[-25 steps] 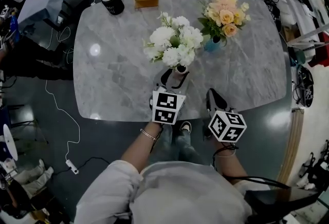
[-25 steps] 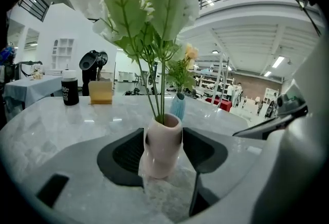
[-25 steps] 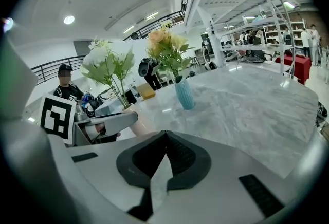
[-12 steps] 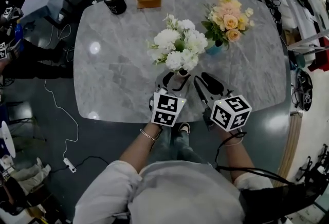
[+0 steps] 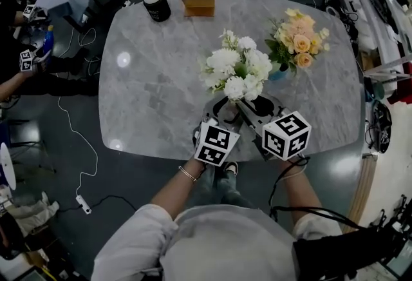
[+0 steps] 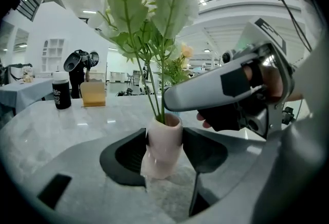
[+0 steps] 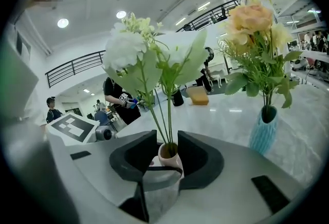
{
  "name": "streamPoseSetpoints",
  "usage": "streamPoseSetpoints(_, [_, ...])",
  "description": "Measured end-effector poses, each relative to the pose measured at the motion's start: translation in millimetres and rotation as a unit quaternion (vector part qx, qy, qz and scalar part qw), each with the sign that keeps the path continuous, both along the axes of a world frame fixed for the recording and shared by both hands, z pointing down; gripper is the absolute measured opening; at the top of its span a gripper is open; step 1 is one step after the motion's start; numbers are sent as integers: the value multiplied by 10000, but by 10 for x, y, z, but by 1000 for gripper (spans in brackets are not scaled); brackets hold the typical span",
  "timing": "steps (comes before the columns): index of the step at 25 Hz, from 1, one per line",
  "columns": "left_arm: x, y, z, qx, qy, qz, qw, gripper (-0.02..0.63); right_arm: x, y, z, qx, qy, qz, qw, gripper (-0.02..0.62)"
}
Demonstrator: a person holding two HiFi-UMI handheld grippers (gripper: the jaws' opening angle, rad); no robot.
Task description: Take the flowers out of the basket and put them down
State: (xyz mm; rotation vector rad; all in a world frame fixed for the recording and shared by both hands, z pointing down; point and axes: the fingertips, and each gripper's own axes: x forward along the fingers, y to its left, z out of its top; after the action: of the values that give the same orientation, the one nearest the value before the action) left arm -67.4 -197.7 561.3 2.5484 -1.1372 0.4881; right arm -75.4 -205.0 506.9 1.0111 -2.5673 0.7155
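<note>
A bunch of white flowers [image 5: 235,67] stands upright in a small pink vase [image 6: 164,141] near the front edge of the grey marble table [image 5: 148,80]. My left gripper [image 5: 222,107] has its jaws on both sides of the vase body, pads pressed against it. My right gripper [image 5: 237,104] comes in from the right, just above the vase mouth. Its jaws stand a little apart with the green stems [image 7: 167,115] between them, and no pad is seen pressing on them. In the left gripper view the right gripper [image 6: 221,89] crosses over the vase rim.
Peach flowers [image 5: 297,41] in a teal vase [image 7: 264,130] stand to the right of the white bunch. A black canister with a white lid [image 5: 156,2] and a wooden box [image 5: 198,6] sit at the far edge. A person's hands are at the left.
My right gripper has swung left from the table's front edge to the stems above the vase. The left gripper has stayed on the vase.
</note>
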Motion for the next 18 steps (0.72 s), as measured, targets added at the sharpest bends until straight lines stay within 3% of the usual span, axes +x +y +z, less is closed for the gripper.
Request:
streamPoseSetpoints(13, [0, 24, 21, -62, 43, 118, 9999, 229, -191, -114, 29, 129, 273, -117, 9995, 100])
streamPoseSetpoints(18, [-5, 24, 25, -63, 37, 175, 9998, 229, -185, -139, 38, 203, 349, -39, 9992, 65])
